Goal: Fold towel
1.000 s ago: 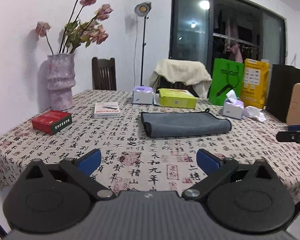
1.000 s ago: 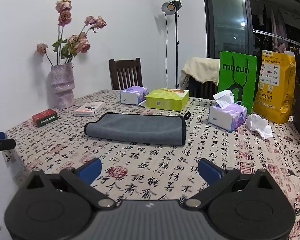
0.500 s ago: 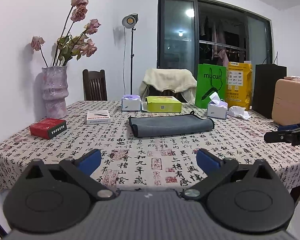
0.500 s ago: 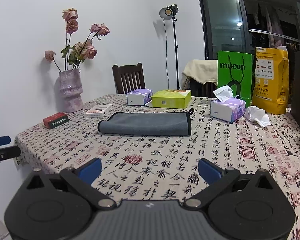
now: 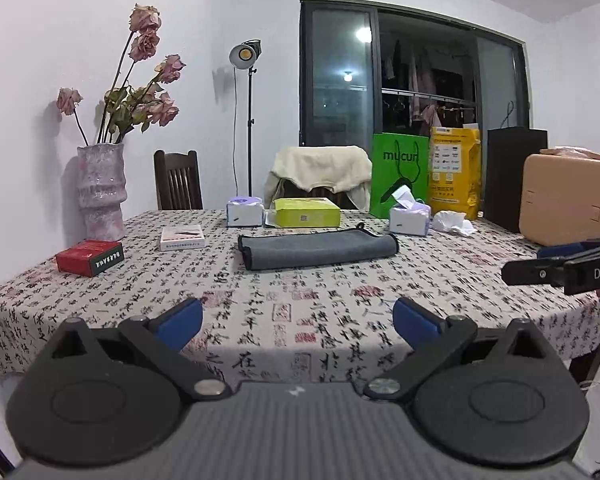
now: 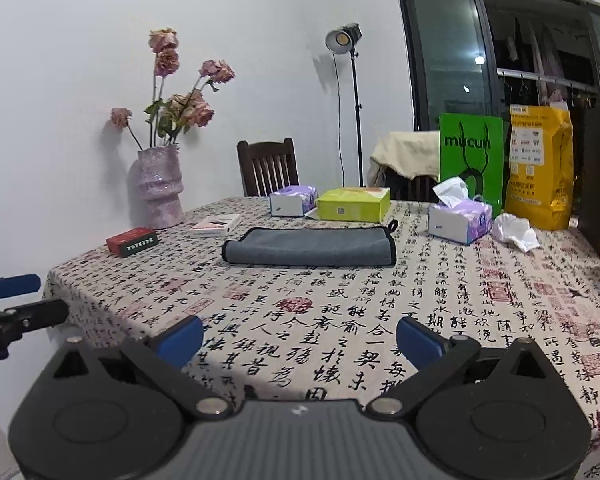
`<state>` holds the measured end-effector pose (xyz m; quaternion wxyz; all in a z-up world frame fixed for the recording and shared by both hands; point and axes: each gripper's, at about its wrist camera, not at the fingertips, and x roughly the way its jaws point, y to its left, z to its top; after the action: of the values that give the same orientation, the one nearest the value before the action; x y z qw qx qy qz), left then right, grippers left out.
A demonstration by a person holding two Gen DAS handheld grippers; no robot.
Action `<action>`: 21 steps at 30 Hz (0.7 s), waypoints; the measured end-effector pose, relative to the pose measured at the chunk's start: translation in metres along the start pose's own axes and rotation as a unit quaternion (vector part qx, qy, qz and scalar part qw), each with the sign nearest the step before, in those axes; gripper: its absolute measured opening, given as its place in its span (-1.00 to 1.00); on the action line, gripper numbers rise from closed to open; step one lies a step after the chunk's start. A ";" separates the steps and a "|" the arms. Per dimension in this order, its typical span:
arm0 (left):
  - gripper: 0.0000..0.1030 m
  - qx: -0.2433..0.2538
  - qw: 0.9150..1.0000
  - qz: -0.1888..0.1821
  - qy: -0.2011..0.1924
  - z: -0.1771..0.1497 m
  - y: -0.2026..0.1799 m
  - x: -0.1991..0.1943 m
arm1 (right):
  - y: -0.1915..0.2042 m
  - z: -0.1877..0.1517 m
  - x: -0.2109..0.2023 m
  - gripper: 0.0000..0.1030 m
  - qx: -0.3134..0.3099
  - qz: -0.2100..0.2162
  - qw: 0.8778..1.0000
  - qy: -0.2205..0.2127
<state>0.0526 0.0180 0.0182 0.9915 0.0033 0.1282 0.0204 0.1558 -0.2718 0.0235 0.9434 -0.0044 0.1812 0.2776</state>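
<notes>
A grey towel (image 5: pixel 318 250) with a dark hem lies folded into a long flat strip on the patterned tablecloth (image 5: pixel 300 312), past the table's middle; it also shows in the right wrist view (image 6: pixel 310 247). My left gripper (image 5: pixel 298 322) is open and empty, held back at the table's near edge, well short of the towel. My right gripper (image 6: pixel 299 340) is open and empty over the near part of the table. Each gripper shows at the edge of the other's view: the right gripper (image 5: pixel 560 266), the left gripper (image 6: pixel 16 300).
Behind the towel stand a yellow-green box (image 5: pixel 306 212) and two tissue packs (image 5: pixel 410 220). A red box (image 5: pixel 89 257), a white box (image 5: pixel 182 237) and a vase of flowers (image 5: pixel 100 192) are at the left. Bags (image 5: pixel 400 172) and a tan case (image 5: pixel 568 200) line the right.
Both grippers have drawn back from the table and away from the towel, which now looks smaller and farther. Both stay open. The towel has not moved.
</notes>
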 end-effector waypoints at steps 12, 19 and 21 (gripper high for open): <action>1.00 -0.007 1.000 0.004 0.007 -0.023 -0.002 -0.024 | 0.037 -0.025 -0.036 1.00 -0.047 0.004 0.999 0.005; 1.00 0.002 1.000 0.001 0.007 -0.029 -0.005 -0.037 | 0.048 -0.035 -0.053 1.00 -0.048 0.002 0.999 0.003; 1.00 0.001 1.000 0.002 0.005 -0.031 -0.006 -0.041 | 0.051 -0.037 -0.056 1.00 -0.051 0.002 0.999 0.003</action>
<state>0.0056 0.0103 -0.0012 0.9908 0.0045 0.1332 0.0221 0.0725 -0.2616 0.0127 0.9410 -0.0531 0.1697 0.2880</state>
